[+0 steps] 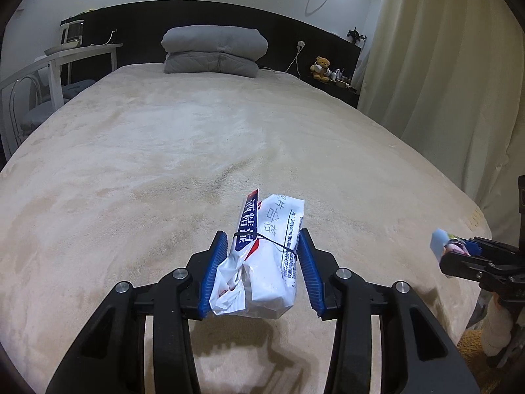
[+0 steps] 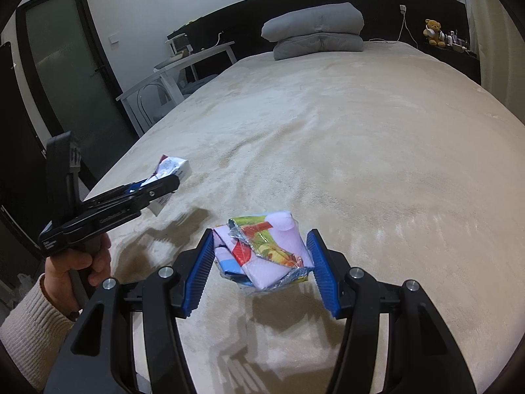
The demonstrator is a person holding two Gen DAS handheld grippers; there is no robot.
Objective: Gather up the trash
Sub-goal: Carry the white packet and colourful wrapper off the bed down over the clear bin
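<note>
My left gripper [image 1: 262, 241] is shut on a white and blue crumpled packet [image 1: 265, 262] with printed text, held above the beige bed [image 1: 164, 151]. In the right wrist view the left gripper [image 2: 170, 182] shows at the left with the same packet [image 2: 172, 167]. My right gripper [image 2: 261, 241] is shut on a colourful crumpled wrapper [image 2: 262, 249], pink with a foil strip, just above the bed [image 2: 361, 131]. In the left wrist view the right gripper [image 1: 459, 252] shows at the right edge with the wrapper [image 1: 443, 241].
Folded grey bedding [image 1: 213, 49] lies at the head of the bed by a black headboard [image 1: 288, 32]. A white desk [image 1: 65, 55] with a chair stands on the left. A teddy bear [image 1: 321, 67] sits on a shelf at the right, by a curtain [image 1: 443, 65]. A dark door [image 2: 65, 65] stands left.
</note>
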